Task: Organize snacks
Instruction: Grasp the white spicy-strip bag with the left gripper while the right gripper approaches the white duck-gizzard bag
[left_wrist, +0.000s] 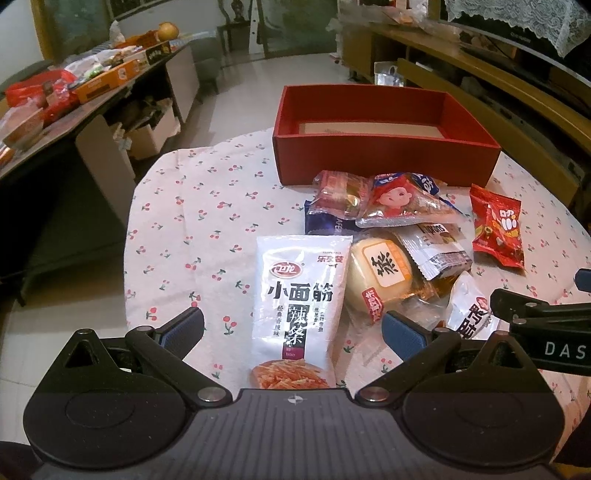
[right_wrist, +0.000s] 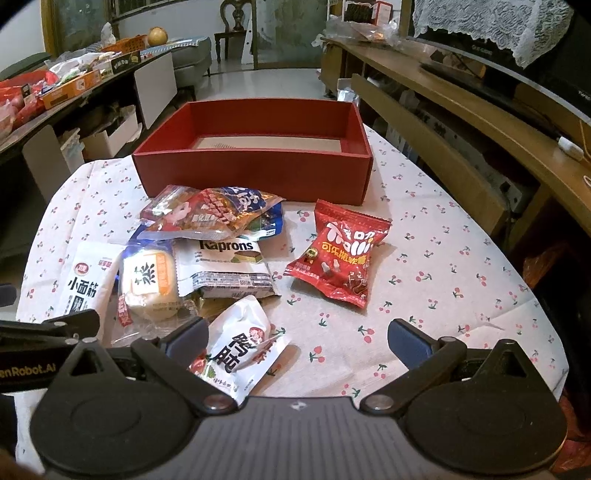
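An open red box (left_wrist: 380, 162) (right_wrist: 255, 173) stands at the far side of the cherry-print tablecloth (left_wrist: 207, 206) (right_wrist: 424, 258). A pile of snack packets lies in front of it. A white spicy-strip pack (left_wrist: 295, 306) (right_wrist: 86, 284) lies between the open jaws of my left gripper (left_wrist: 293, 330), which hovers above it. A round yellow bun (left_wrist: 380, 273) (right_wrist: 147, 284), a Kaprons wafer (right_wrist: 225, 266), a red candy bag (left_wrist: 498, 229) (right_wrist: 340, 254) and a white duck pack (right_wrist: 240, 350) lie there. My right gripper (right_wrist: 297, 339) is open above the duck pack.
A long cluttered side table (left_wrist: 88, 85) with boxes stands at the left. A wooden TV cabinet (right_wrist: 461, 122) runs along the right. Tiled floor (left_wrist: 295, 74) lies beyond the round table. The right gripper's body shows at the right edge of the left wrist view (left_wrist: 546, 325).
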